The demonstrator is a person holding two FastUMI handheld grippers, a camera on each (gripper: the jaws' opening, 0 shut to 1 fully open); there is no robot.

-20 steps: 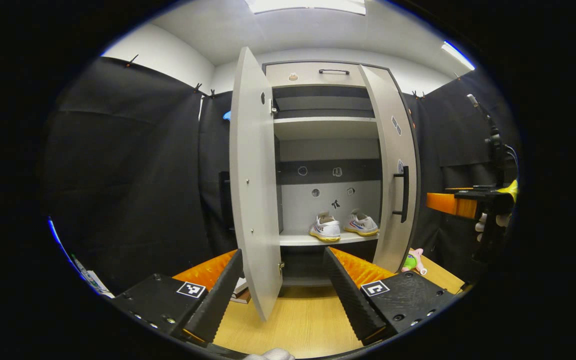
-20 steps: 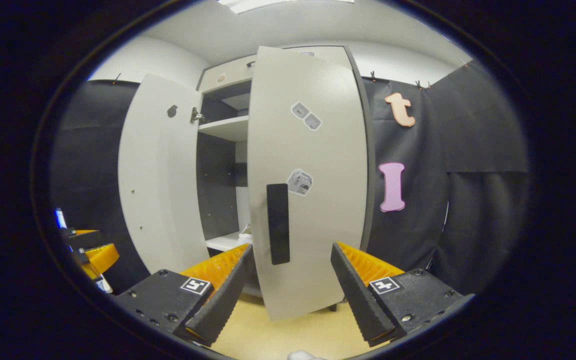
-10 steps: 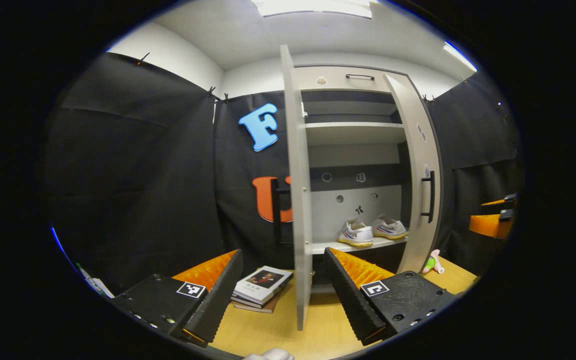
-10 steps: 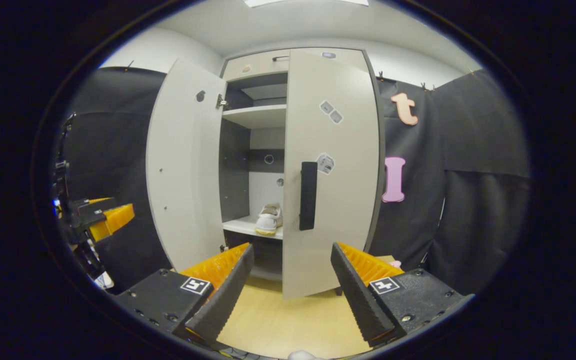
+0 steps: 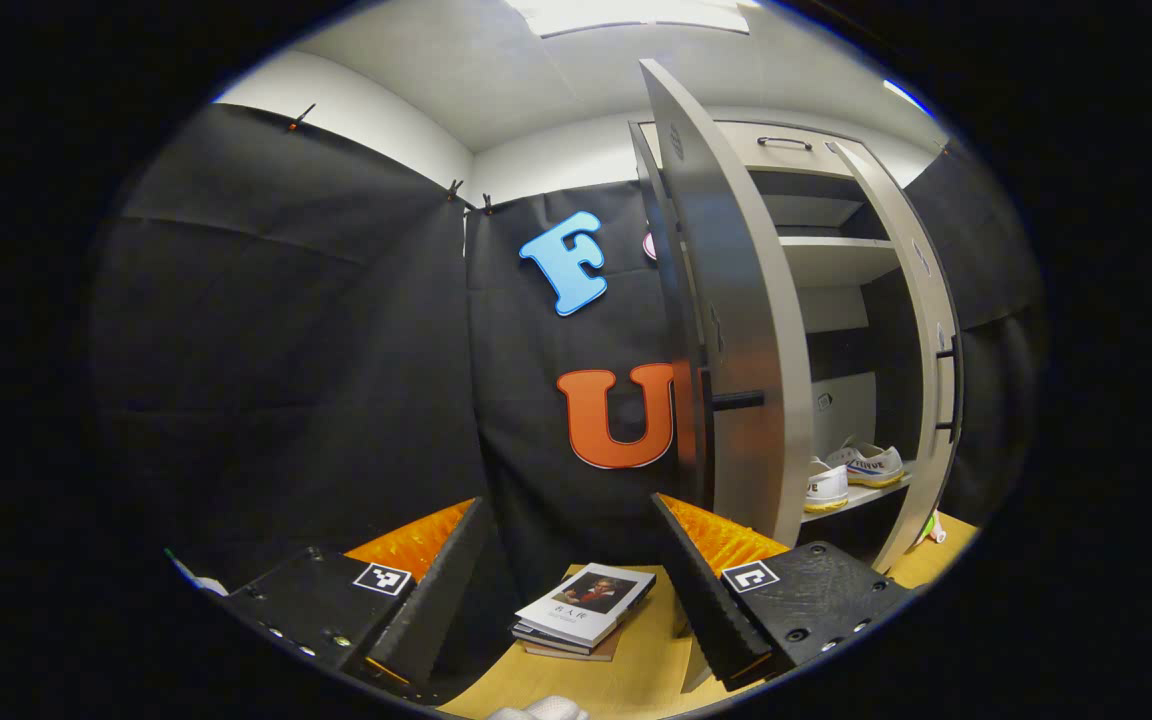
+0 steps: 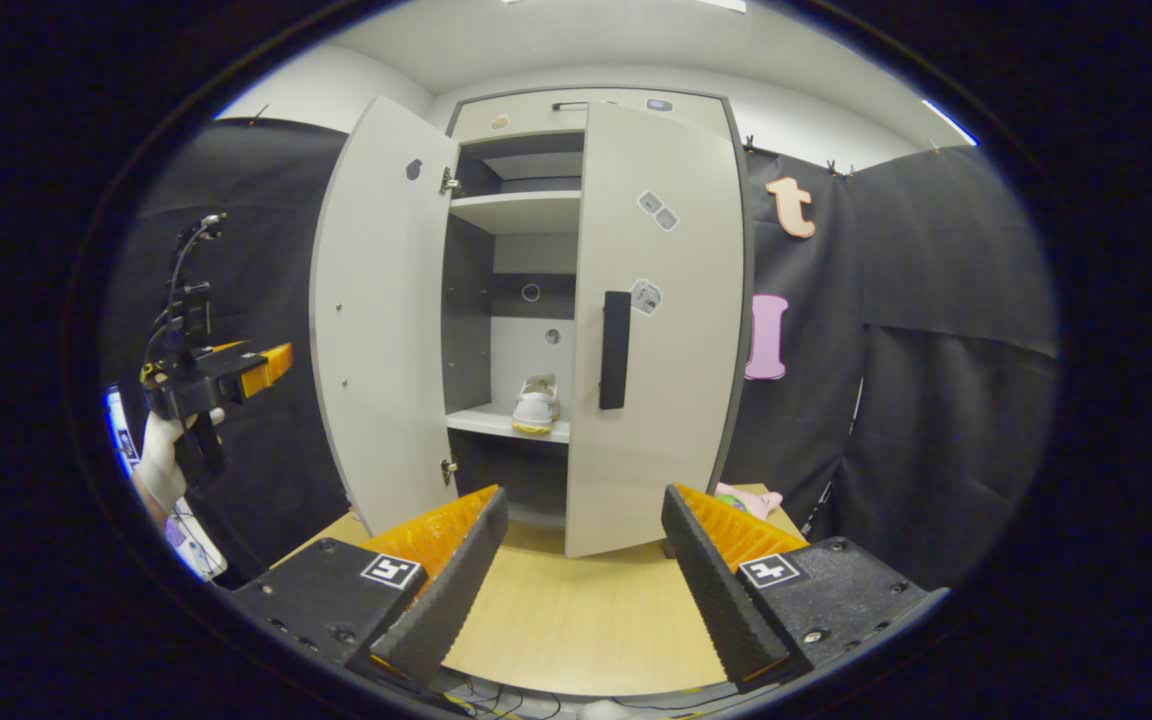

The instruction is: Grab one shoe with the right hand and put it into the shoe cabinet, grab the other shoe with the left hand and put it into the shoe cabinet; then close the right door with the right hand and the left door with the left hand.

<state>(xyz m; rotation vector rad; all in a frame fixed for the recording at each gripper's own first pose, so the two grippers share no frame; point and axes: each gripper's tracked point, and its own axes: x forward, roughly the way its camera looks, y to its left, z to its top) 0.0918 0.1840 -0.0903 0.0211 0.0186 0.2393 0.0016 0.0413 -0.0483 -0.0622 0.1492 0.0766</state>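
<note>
I've swung my left gripper [image 5: 571, 590] out to the left over the last second: a moment ago it looked straight into the shoe cabinet [image 5: 836, 260] past the inner face of the left door [image 5: 736, 330], and now it faces that door's leading edge and outer side, with the black wall cloth taking up much of the left gripper view and a small stack of books [image 5: 584, 612] lying on the wooden floor [image 5: 636, 680] between my fingers. Both white shoes [image 5: 851, 472] sit side by side on the lower shelf [image 5: 856, 497], so I judge the loading finished. In the right gripper view the right door [image 6: 661, 320] has come most of the way round, from edge-on and close to nearly flush, though a gap remains where one shoe shows, and my right gripper [image 6: 581, 590] has backed well off from the black handle [image 6: 615, 349]. Both sets of jaws stand spread apart, holding nothing. The left door is still wide open, and my left gripper appears held beside its outer side, so pushing that door shut looks like the next job.
</note>
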